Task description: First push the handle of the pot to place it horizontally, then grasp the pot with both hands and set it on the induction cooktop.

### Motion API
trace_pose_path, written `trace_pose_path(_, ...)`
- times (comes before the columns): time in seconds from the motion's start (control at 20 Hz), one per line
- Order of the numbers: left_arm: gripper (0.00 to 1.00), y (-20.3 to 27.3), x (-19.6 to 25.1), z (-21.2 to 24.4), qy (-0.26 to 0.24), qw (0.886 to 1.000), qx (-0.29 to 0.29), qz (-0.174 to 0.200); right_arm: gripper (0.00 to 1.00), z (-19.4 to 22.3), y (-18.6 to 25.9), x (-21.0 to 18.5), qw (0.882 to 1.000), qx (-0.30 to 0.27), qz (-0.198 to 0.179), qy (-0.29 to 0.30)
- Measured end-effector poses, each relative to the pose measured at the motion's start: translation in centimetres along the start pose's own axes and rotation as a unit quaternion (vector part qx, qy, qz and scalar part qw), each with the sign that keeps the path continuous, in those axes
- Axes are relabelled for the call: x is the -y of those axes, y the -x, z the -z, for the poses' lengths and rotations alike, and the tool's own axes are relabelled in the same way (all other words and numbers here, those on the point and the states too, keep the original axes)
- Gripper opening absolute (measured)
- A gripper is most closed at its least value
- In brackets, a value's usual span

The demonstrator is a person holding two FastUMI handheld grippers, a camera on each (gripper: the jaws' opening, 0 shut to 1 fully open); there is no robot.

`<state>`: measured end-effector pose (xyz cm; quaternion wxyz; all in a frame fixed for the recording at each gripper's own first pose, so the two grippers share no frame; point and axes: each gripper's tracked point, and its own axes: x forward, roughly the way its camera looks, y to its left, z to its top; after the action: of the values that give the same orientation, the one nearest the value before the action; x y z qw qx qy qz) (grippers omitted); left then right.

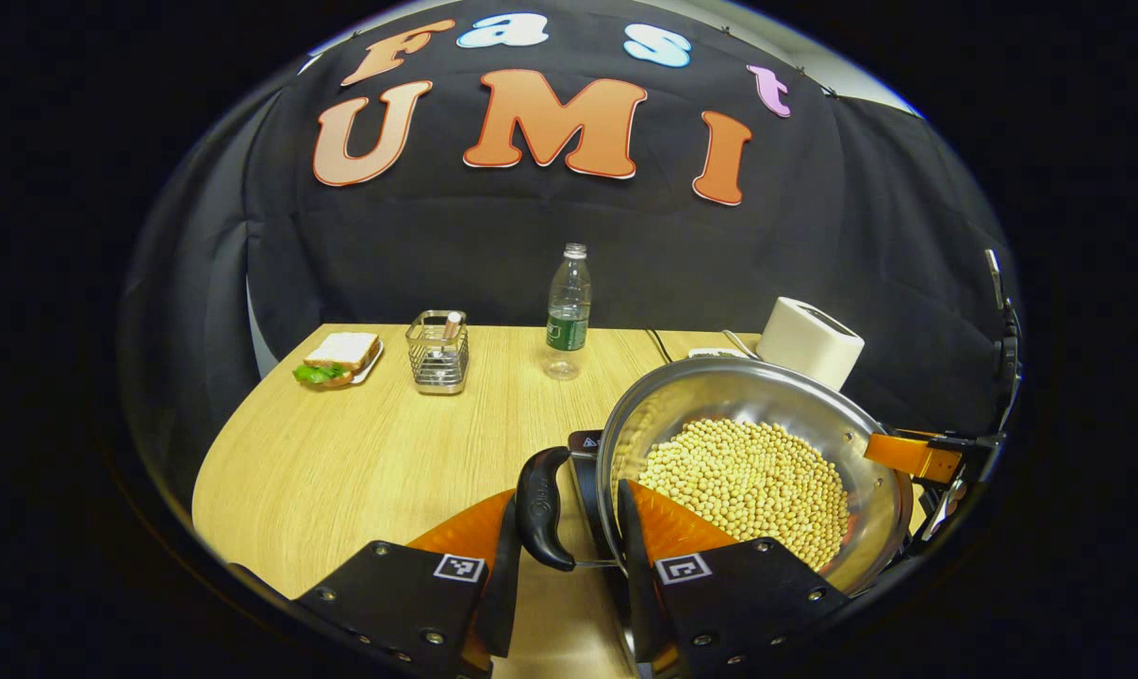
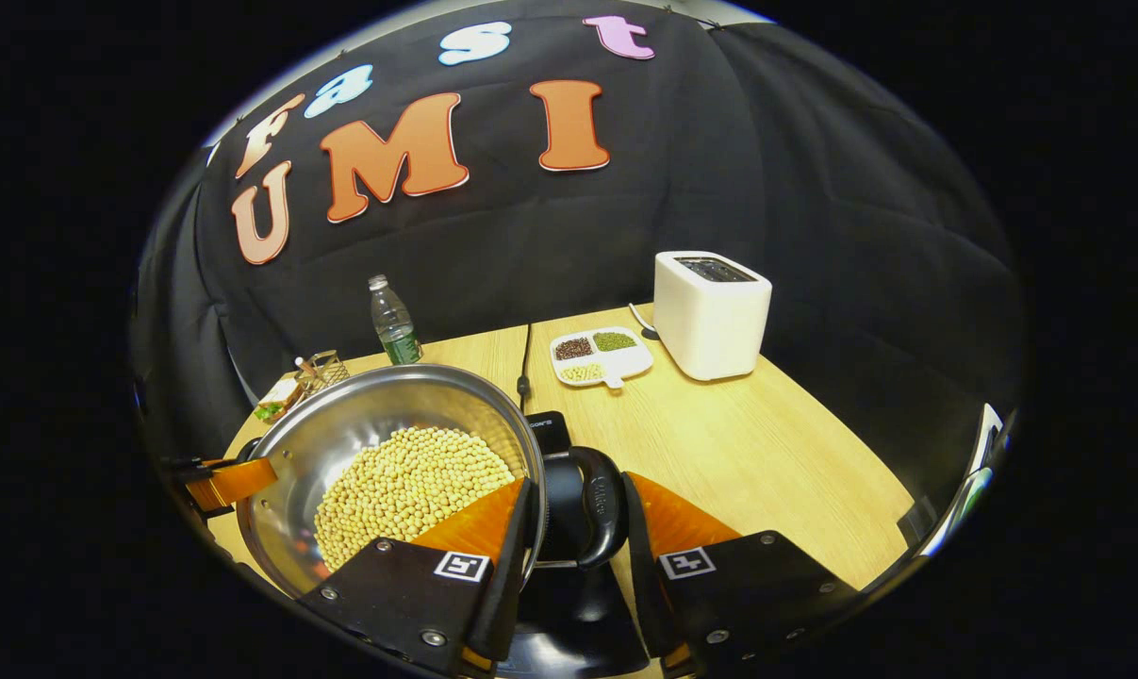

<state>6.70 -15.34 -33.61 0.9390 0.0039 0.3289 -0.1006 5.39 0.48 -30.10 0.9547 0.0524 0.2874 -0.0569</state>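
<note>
Steel pot [image 2: 342, 443] of round beans hides most of the cooktop [image 2: 552, 429]; both grippers [image 1: 569, 547] [image 2: 578, 547] straddle its looped handles, grip unclear.

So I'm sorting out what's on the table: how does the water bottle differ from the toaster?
The water bottle is clear, tall and slim with a green label; the toaster is white, solid and boxy. The bottle stands near the wire basket and the sandwich plate; the toaster stands at the other end, next to the divided dish of beans. Both stand upright on the wooden table, close to the back wall.
</note>
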Motion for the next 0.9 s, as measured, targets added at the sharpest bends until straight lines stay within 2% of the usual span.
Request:
trace_pose_path(0.35, 0.51, -1.7, 1.3, 1.4, 0.006, 1.0, -0.014, -0.01, 0.52, 0.9, -2.4, 1.3, 1.0, -0.018, -0.008, -0.003)
trace_pose_path(0.4, 0.52, -1.8, 1.3, 1.5, 0.009, 1.0, -0.013, -0.011, 0.48, 1.1, -2.5, 1.2, 1.0, -0.02, -0.01, -0.003)
trace_pose_path(0.45, 0.52, -1.9, 1.2, 1.6, 0.011, 1.0, -0.014, -0.012, 0.52, 1.4, -2.6, 1.2, 1.0, -0.022, -0.012, -0.002)
trace_pose_path(0.5, 0.5, -2.0, 1.1, 1.9, 0.013, 1.0, -0.016, -0.013, 0.48, 1.5, -2.7, 1.1, 1.0, -0.023, -0.014, -0.002)
trace_pose_path(0.55, 0.51, -2.0, 1.0, 2.1, 0.014, 1.0, -0.019, -0.015, 0.52, 1.6, -2.7, 1.0, 1.0, -0.024, -0.015, -0.001)
trace_pose_path(0.8, 0.51, -2.4, 0.7, 2.2, 0.02, 1.0, -0.017, -0.015, 0.52, 1.7, -2.9, 1.1, 0.999, -0.028, -0.021, -0.005)
trace_pose_path(0.9, 0.54, -1.9, 0.6, 1.9, 0.021, 1.0, -0.01, -0.013, 0.57, 1.3, -2.6, 1.1, 0.999, -0.022, -0.025, -0.007)
